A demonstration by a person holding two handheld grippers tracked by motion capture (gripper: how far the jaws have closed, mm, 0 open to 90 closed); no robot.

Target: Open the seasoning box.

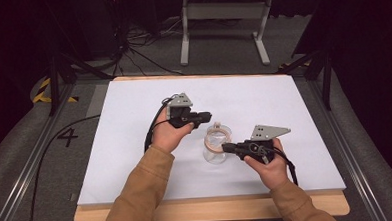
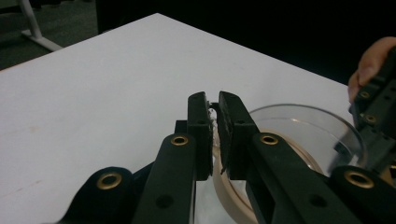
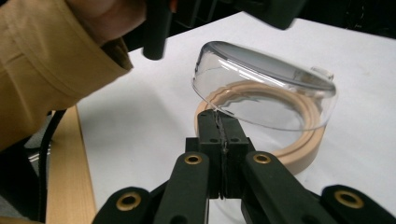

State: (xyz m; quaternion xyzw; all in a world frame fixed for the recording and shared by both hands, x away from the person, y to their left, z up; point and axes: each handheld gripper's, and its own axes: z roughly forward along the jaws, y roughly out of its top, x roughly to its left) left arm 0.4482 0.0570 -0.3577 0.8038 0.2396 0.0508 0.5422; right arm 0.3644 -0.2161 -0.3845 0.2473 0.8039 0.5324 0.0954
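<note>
A clear glass jar with a tan ring at its mouth stands mid-table. Its clear lid is tilted up on one side over the ring. My right gripper is shut on the near edge of the jar's rim and ring; in the high view the right gripper comes in from the jar's right. My left gripper hovers beside the lid with a narrow gap between its jaws; something pale shows in the gap. From above, the left gripper sits just above the jar's far left side.
The white tabletop rests on a wooden board that shows along the near edge. Both sleeves are tan. Black cables trail from the left gripper off the table. A white stand is on the floor beyond.
</note>
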